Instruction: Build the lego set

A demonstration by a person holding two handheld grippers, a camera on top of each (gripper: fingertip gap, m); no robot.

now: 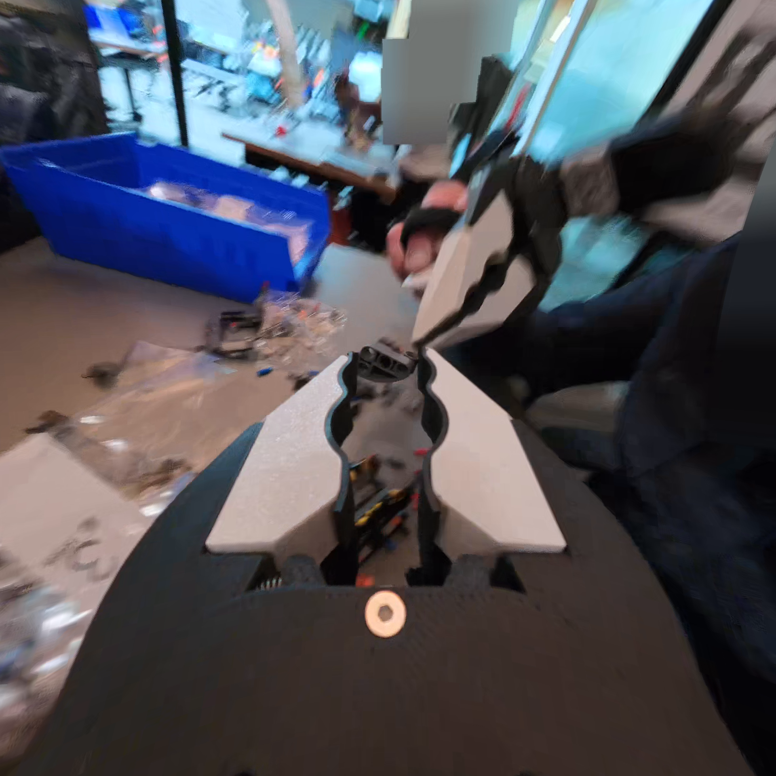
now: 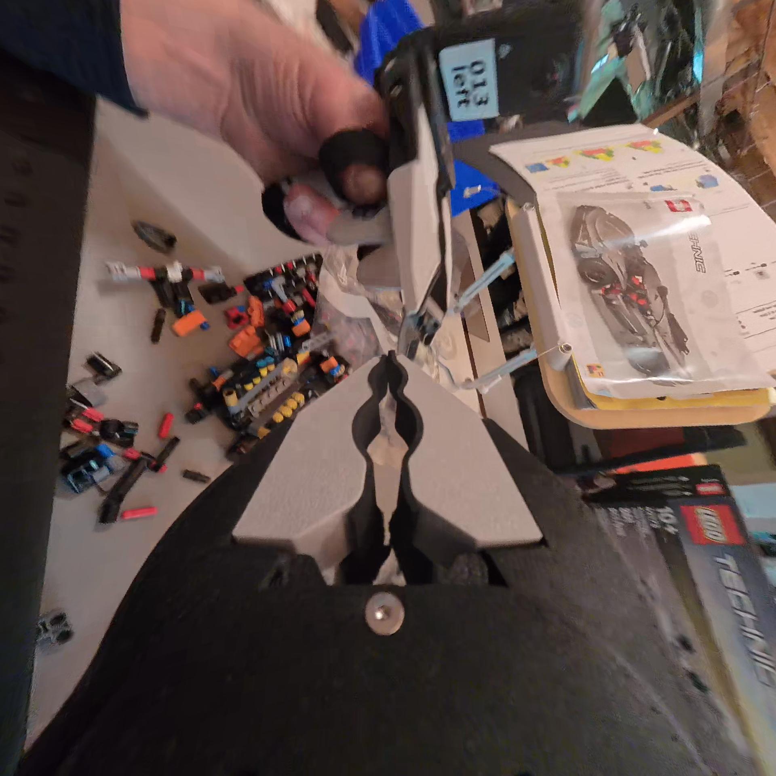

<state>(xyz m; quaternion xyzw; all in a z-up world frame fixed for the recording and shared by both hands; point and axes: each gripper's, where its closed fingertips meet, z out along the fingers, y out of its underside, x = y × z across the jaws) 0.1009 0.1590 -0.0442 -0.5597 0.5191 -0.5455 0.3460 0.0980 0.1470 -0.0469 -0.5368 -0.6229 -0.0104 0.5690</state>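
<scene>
In the left wrist view my left gripper (image 1: 387, 364) is shut on a small black lego beam with round holes (image 1: 384, 362), held crosswise at the fingertips above the table. My right gripper (image 1: 421, 342) reaches in from the upper right with its jaws closed, and its tip sits at the right end of the beam. In the right wrist view my right gripper (image 2: 390, 362) is shut, pads together, and nothing shows between them. My left gripper (image 2: 418, 329) hangs just beyond it, held by a hand (image 2: 252, 92). The beam is blurred there.
A blue bin (image 1: 168, 218) stands at the back left, with clear plastic bags (image 1: 302, 323) and a black frame assembly (image 1: 233, 336) before it. A pile of loose coloured lego parts (image 2: 260, 357) lies on the table. An instruction booklet (image 2: 651, 273) and the set's box (image 2: 714, 567) are on the right. Left and right tips are no more than a few centimetres apart.
</scene>
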